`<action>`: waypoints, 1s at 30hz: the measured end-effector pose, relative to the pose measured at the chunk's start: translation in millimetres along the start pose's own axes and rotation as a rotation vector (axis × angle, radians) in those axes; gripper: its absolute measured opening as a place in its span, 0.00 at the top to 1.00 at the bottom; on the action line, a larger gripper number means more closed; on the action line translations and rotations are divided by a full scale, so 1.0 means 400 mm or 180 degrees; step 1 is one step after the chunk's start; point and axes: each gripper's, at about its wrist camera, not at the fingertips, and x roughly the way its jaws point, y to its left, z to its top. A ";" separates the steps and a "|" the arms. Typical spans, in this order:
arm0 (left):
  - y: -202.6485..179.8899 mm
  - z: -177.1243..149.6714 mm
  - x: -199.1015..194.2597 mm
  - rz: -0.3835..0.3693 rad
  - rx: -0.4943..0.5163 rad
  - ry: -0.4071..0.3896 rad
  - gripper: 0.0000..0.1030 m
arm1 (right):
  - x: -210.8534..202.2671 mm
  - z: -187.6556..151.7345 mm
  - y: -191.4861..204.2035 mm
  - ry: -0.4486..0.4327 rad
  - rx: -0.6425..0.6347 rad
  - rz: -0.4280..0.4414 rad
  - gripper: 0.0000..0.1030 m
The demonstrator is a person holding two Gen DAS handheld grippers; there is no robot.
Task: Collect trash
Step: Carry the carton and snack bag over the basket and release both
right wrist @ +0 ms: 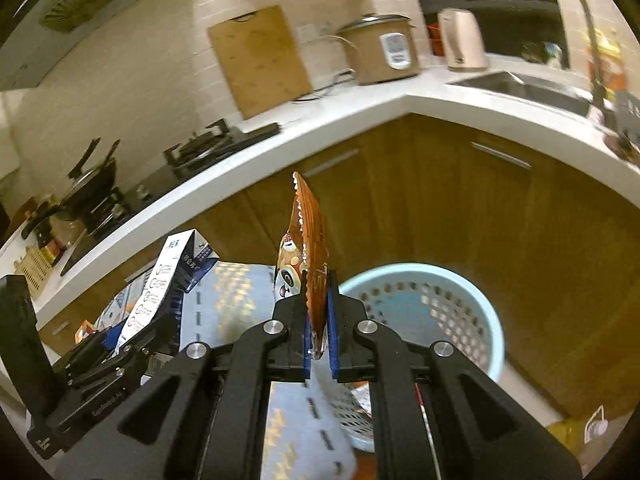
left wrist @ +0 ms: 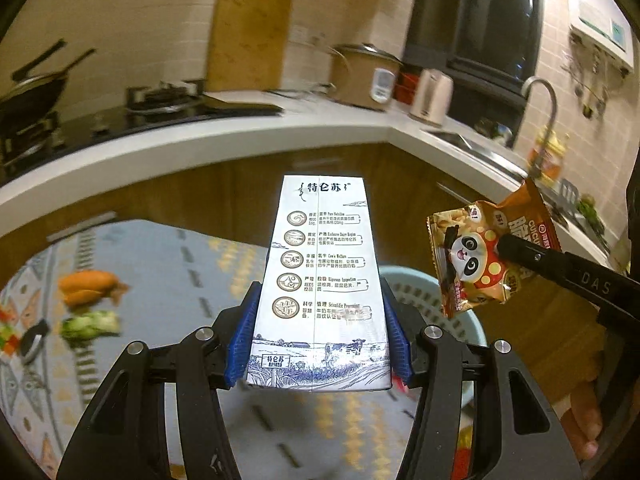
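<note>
My left gripper (left wrist: 320,332) is shut on a white milk carton (left wrist: 322,280) with blue print, held up above the patterned tablecloth. It also shows in the right wrist view (right wrist: 160,300) at the left. My right gripper (right wrist: 318,328) is shut on an orange snack wrapper (right wrist: 308,248) with a panda on it, held edge-on above the table's edge. The wrapper (left wrist: 488,256) shows at the right in the left wrist view. A light blue perforated trash basket (right wrist: 424,304) stands on the floor just beyond and right of both grippers; its rim (left wrist: 404,276) peeks out behind the carton.
The patterned tablecloth (left wrist: 168,264) holds a carrot (left wrist: 88,284), broccoli (left wrist: 90,324) and other bits at the left. A white L-shaped counter (right wrist: 360,120) with stove, wok, cutting board, rice cooker, kettle and sink runs behind. Wooden cabinets (right wrist: 480,208) stand behind the basket.
</note>
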 end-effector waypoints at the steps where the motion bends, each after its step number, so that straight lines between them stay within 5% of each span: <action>1: -0.012 -0.002 0.013 -0.0026 0.0016 0.0040 0.48 | -0.001 -0.003 -0.015 0.0011 0.0018 -0.0034 0.95; 12: -0.132 -0.054 0.137 -0.0167 0.0299 0.0408 0.50 | 0.056 -0.055 -0.150 0.0414 0.0190 -0.0418 0.95; 24: -0.156 -0.081 0.205 -0.0250 0.0359 0.0591 0.49 | 0.147 -0.110 -0.193 0.0782 0.0308 -0.0435 0.95; 26: -0.146 -0.077 0.203 -0.0311 0.0259 0.0598 0.30 | 0.157 -0.112 -0.199 0.0833 0.0328 -0.0441 0.89; 30: -0.116 -0.067 0.189 -0.0334 0.0090 0.0514 0.28 | 0.158 -0.112 -0.214 0.0828 0.0403 -0.0433 0.62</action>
